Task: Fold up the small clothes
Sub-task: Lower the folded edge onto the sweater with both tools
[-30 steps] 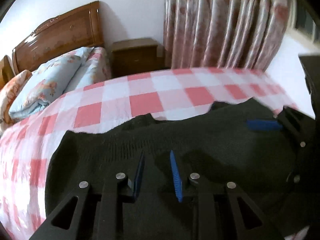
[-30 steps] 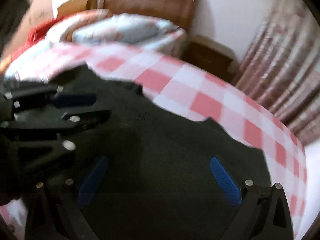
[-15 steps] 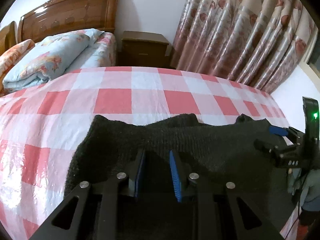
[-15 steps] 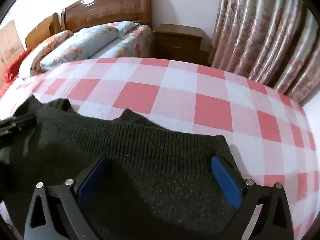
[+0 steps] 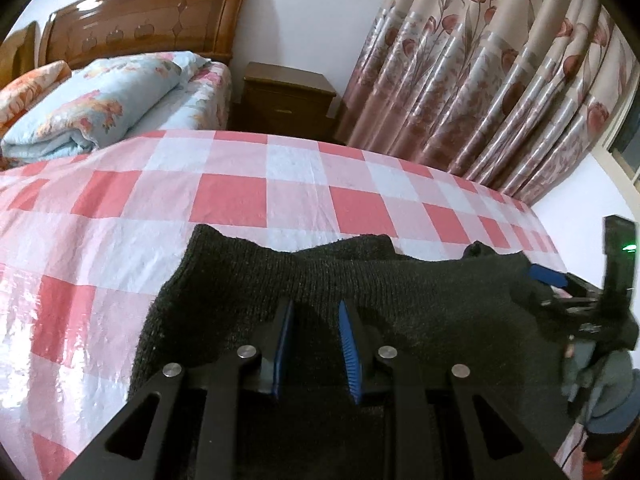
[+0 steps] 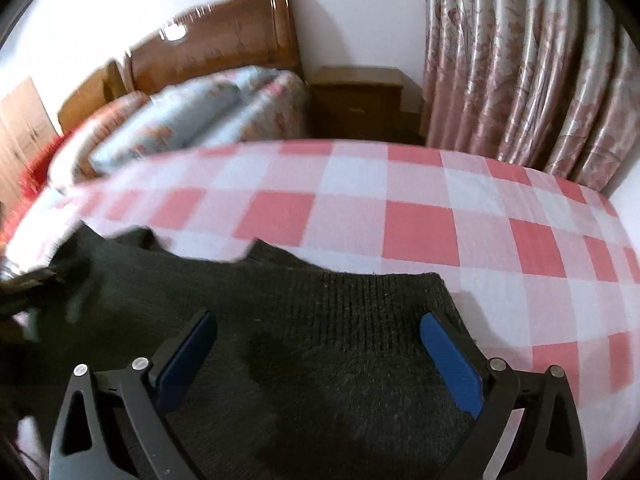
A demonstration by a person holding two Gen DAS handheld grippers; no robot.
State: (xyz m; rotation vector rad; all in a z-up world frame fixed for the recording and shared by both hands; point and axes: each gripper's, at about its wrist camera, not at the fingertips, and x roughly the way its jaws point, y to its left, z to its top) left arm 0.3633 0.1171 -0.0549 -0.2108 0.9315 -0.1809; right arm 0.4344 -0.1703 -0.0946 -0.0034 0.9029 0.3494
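A dark knitted garment (image 5: 420, 292) lies folded on the red-and-white checked cloth (image 5: 232, 200); it also shows in the right wrist view (image 6: 340, 320). My left gripper (image 5: 314, 312) sits over its near middle, its blue pads a narrow gap apart with nothing between them. My right gripper (image 6: 318, 324) hovers wide open over the garment's right part, near its ribbed edge. The right gripper also shows at the right edge of the left wrist view (image 5: 568, 292), by the garment's corner.
A wooden bed (image 5: 132, 12) with a floral quilt (image 5: 92, 104) stands behind the table, with a nightstand (image 5: 288, 96) and patterned curtains (image 5: 480, 80) beside it. The checked cloth's right edge (image 6: 616, 216) drops off near a white wall.
The garment's near part has been carried forward onto its far part, leaving a folded stack. Both grippers followed and now rest low over it; the right one is still moving.
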